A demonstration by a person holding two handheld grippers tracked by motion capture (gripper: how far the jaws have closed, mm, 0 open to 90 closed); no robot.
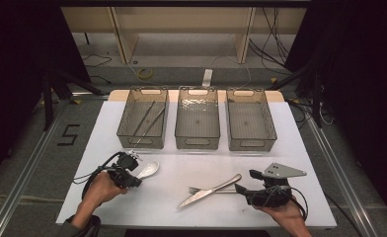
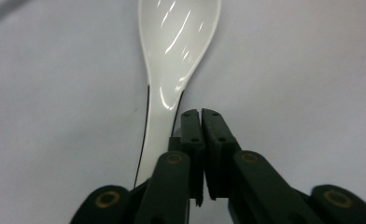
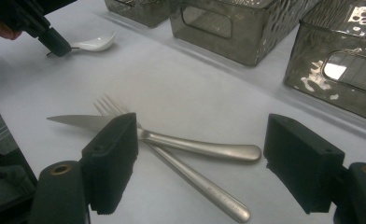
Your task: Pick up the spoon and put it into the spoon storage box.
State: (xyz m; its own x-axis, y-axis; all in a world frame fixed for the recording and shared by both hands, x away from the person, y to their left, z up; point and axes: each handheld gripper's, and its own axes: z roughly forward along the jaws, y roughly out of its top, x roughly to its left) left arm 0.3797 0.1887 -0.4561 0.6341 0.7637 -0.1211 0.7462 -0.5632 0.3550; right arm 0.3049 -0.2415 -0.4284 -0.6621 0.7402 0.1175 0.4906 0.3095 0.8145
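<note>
A white ceramic spoon point(image 1: 149, 169) lies on the white table, bowl pointing away. My left gripper point(image 1: 136, 181) sits low over its handle end. In the left gripper view the jaws point(image 2: 202, 114) are shut flat against each other, and the spoon point(image 2: 176, 46) handle runs beside and under the left jaw, not between the pads. A steel knife point(image 1: 209, 191) and fork point(image 1: 195, 189) lie crossed at front centre. My right gripper point(image 1: 247, 181) is open just right of their handles; its jaws point(image 3: 204, 140) frame the knife point(image 3: 200, 145) and fork point(image 3: 204, 189) without touching them.
Three grey see-through bins stand in a row at the back: the left bin point(image 1: 125, 118) holds thin metal sticks, while the middle bin point(image 1: 197, 143) and right bin point(image 1: 252, 144) hold nothing. The table's front edge is close to both hands.
</note>
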